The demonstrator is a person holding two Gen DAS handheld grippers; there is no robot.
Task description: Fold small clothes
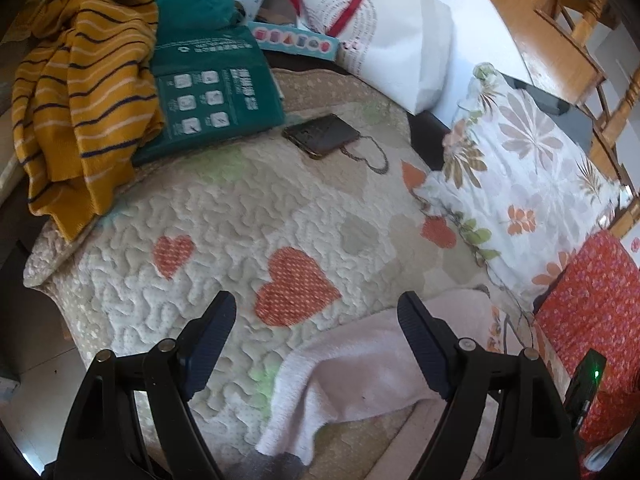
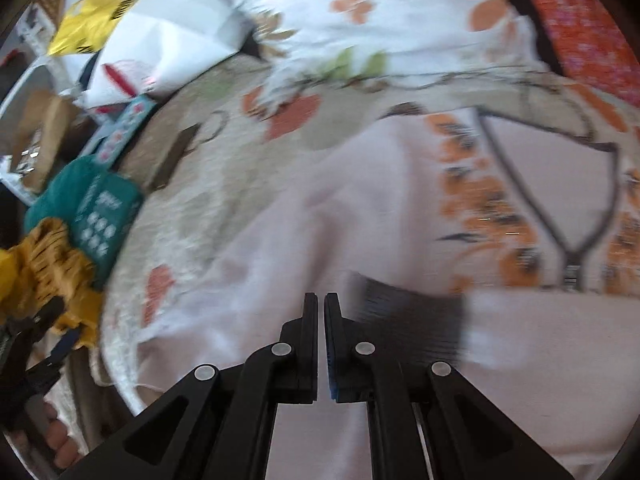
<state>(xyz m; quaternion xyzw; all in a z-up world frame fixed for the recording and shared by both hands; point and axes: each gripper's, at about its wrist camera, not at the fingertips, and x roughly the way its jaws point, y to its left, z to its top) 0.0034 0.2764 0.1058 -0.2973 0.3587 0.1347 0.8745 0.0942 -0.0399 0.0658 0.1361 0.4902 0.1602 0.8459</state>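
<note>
Looking down, I see the quilt (image 1: pixel 224 216) with orange hearts, and the pink garment (image 1: pixel 360 372) on its near edge. The green box (image 1: pixel 212 92) has white writing too small to read. My left gripper (image 1: pixel 316 312) is spread wide above the garment's corner. My right gripper (image 2: pixel 321 300) is pressed together over the pink cloth; I cannot tell if it pinches any.

Small clothes and clutter spread over a quilt (image 1: pixel 224 216)

In the left wrist view a garment (image 1: pixel 360 364) lies on the near part of the quilt, reaching under the right finger of the left gripper (image 1: pixel 316 320). A striped top (image 1: pixel 80 92) is heaped far left, overlapping a flat package (image 1: pixel 212 92); a phone (image 1: pixel 322 136) lies just right of that package. A pillow (image 1: pixel 520 168) rests on the right, a paper bag (image 1: pixel 384 40) behind it.
</note>
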